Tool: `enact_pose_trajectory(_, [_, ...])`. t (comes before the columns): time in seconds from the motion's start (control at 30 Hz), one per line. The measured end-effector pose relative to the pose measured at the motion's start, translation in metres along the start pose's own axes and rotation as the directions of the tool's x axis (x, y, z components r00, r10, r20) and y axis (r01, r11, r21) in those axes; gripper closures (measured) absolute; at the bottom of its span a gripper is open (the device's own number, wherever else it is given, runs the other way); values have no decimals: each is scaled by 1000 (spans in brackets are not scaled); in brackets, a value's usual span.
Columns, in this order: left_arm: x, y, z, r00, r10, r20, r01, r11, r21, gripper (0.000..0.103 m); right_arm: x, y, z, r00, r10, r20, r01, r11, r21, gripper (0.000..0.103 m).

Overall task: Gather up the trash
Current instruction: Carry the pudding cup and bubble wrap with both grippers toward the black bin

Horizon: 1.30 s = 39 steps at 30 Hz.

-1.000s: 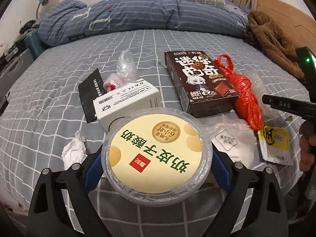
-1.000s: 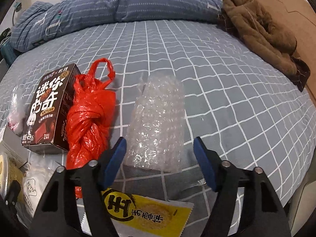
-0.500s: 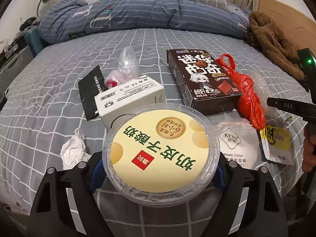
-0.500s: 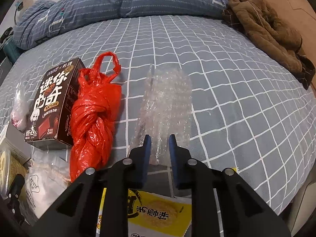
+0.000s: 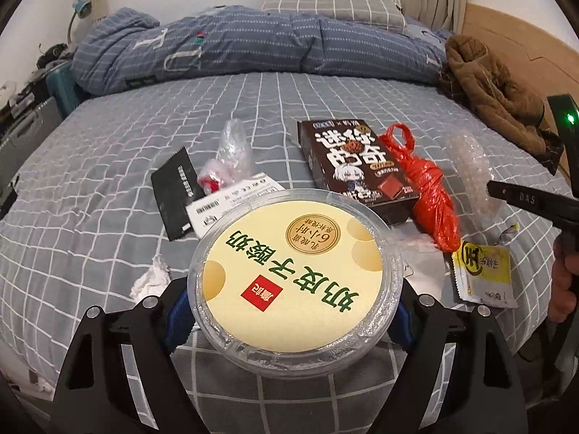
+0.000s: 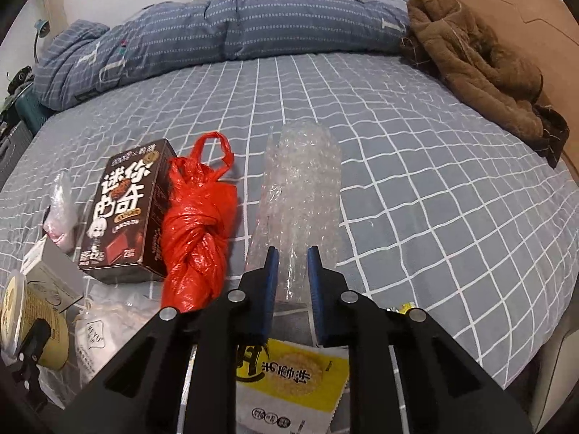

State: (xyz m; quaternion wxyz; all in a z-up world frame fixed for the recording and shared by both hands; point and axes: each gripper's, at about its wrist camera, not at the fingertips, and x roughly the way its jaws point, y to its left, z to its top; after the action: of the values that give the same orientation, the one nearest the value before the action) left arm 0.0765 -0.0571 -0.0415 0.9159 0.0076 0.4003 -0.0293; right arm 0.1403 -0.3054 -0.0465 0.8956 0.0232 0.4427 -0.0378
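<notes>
A round clear tub with a yellow lid [image 5: 295, 282] fills the lower left wrist view. My left gripper [image 5: 289, 316] is shut on it, blue pads pressing its two sides, and holds it above the bed. In the right wrist view my right gripper [image 6: 293, 264] is shut on the near end of a roll of clear bubble wrap [image 6: 302, 181], which stretches away over the grey checked sheet. The bubble wrap [image 5: 468, 166] also shows at the right of the left wrist view, beside a hand [image 5: 562, 282].
Loose on the bed lie a brown chocolate box [image 6: 126, 217], a knotted red plastic bag [image 6: 197, 224], a yellow snack wrapper [image 6: 289, 372], a white pouch [image 6: 97, 329], a white carton [image 5: 231, 199], a black sachet [image 5: 173, 191] and a crumpled tissue [image 5: 152, 278]. A brown jacket [image 6: 477, 61] and a blue duvet [image 5: 253, 47] lie at the far side.
My right gripper's jaws closed from wide around the bubble wrap onto its near end, then rose a little. My left gripper tightened on the tub and lifted it slightly.
</notes>
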Motion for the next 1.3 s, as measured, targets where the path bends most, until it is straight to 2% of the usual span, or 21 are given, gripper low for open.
enact_pose_trajectory(0.53, [-42,9,-6,999,-11,44,11,1000,-3,22,-74,21,-31,994,2,105,2,999,-38,87])
enact_pose_trajectory(0.93, [-69,9,-18,998,-15,62,14,1000,9,22,-119,45,-57,989,38,142,-28,997,-71,87])
enact_pose_trajectory(1.3, [-102,16,-32,996,-31,83,32,999,-12,22,-152,49,-87,985,77,154,-67,995,-72,88])
